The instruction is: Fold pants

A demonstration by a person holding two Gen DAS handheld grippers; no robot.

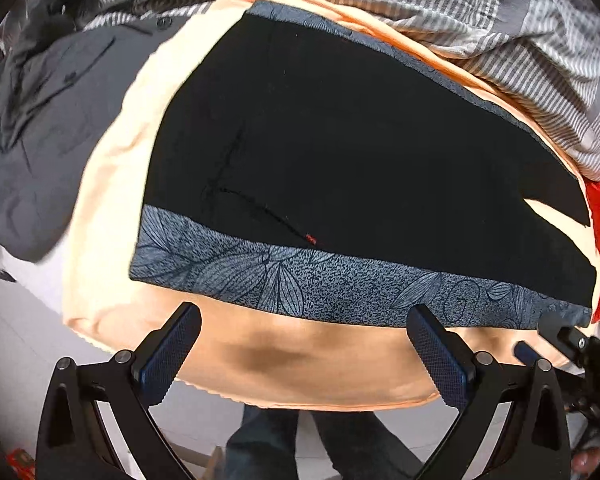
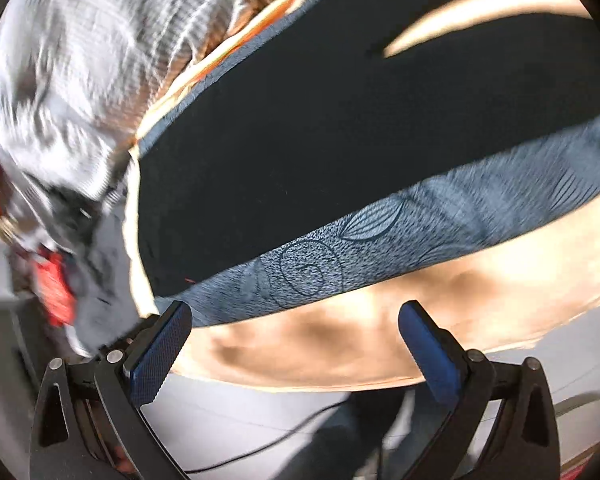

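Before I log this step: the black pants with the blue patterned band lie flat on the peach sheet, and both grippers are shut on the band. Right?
Not quite. The black pants do lie flat on the peach sheet, but both grippers are open, holding nothing: the left gripper in the left wrist view, the right gripper in the right wrist view.

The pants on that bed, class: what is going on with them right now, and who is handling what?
A person holds a two-finger gripper in each hand over black pants with blue patterned side bands, spread flat on a peach sheet. The left gripper and the right gripper are both open and empty, poised at the near edge of the pants. Nothing is gripped. A striped quilt lies bunched behind and a grey garment to the left. The right view is blurred.
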